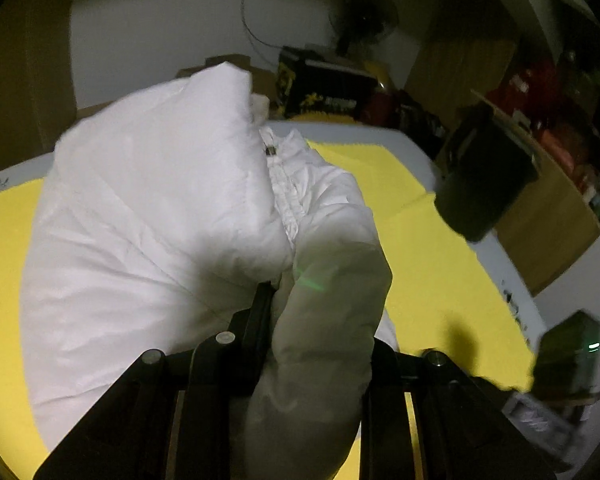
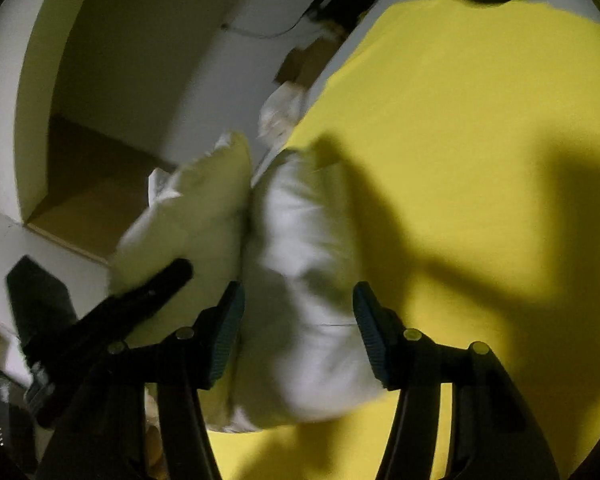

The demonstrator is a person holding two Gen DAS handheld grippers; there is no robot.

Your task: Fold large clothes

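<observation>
Jacket: the white padded jacket [image 1: 152, 216] lies bunched on the yellow cover [image 1: 432, 248] of the surface, its zipper seam [image 1: 282, 184] running up toward 12 o'clock in the left wrist view.
Why bunched: one section stands raised and puffed, seemingly because the left gripper is lifting a fold of it to carry across; that is a judgement.
Left gripper: the left gripper [image 1: 320, 320] is clenched on a thick roll of the jacket, which fills the space between its fingers and spills toward 6 o'clock.
Right gripper: the right gripper [image 2: 300, 336] stands released, jaws apart; a white lobe of the jacket sits between them, the pads seemingly not pressing it.
Jacket from the right gripper: the bulk extends toward 11 o'clock.
Other gripper seen: in the right wrist view the left gripper crosses at 9 o'clock.
Surroundings: boxes [image 1: 324, 88] clutter the back at 1 o'clock.
</observation>
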